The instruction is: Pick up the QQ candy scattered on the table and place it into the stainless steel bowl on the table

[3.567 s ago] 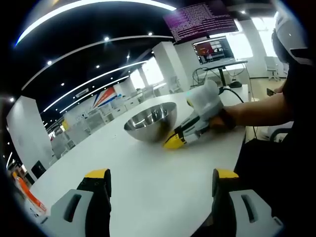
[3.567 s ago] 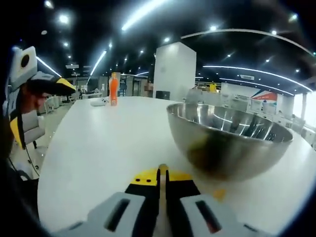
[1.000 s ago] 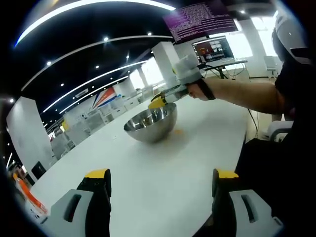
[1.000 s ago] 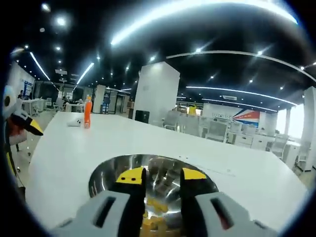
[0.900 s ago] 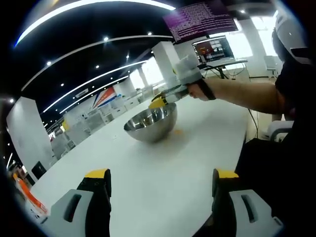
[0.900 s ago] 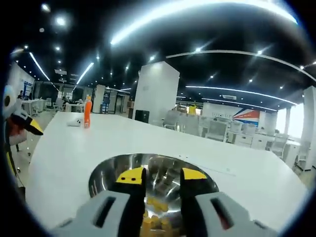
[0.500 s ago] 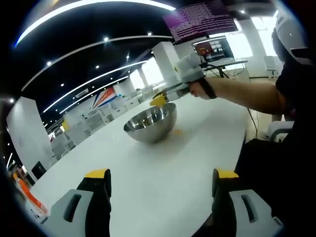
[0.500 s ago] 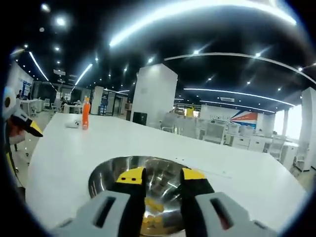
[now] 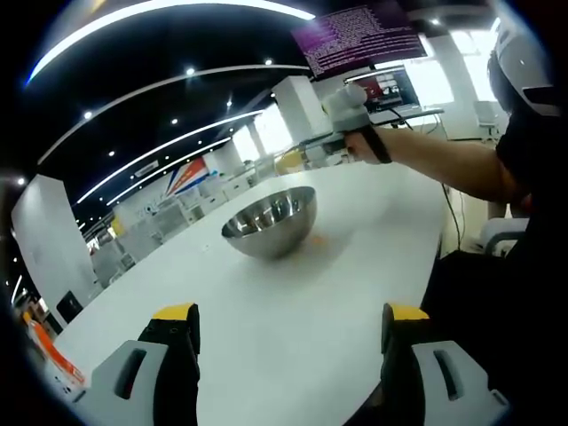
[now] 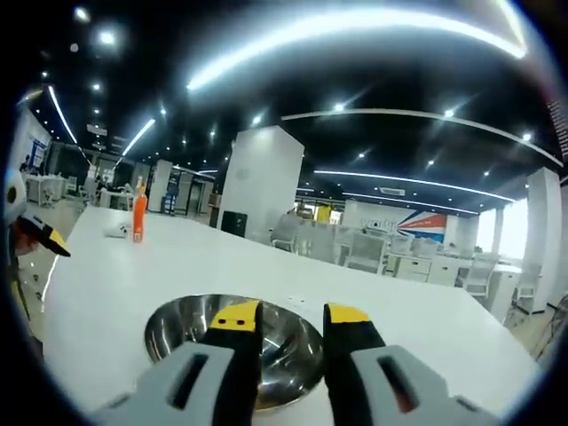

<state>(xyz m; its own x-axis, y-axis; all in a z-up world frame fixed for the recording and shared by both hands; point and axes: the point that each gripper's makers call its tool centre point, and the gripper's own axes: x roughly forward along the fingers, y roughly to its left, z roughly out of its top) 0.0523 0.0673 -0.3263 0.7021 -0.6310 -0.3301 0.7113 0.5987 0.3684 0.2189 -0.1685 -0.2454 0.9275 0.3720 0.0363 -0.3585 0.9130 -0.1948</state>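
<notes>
L gripper (image 9: 288, 342) low over white counter (image 9: 293, 302), jaws wide, nothing between. Bowl (image 9: 269, 218) at frame centre on counter. R gripper (image 10: 291, 324) above bowl (image 10: 232, 342), lower centre of its view; jaws a narrow gap apart, nothing held. In left gripper view R gripper (image 9: 293, 161) upper right, above bowl. Orange bottle (image 10: 139, 213) far left.
</notes>
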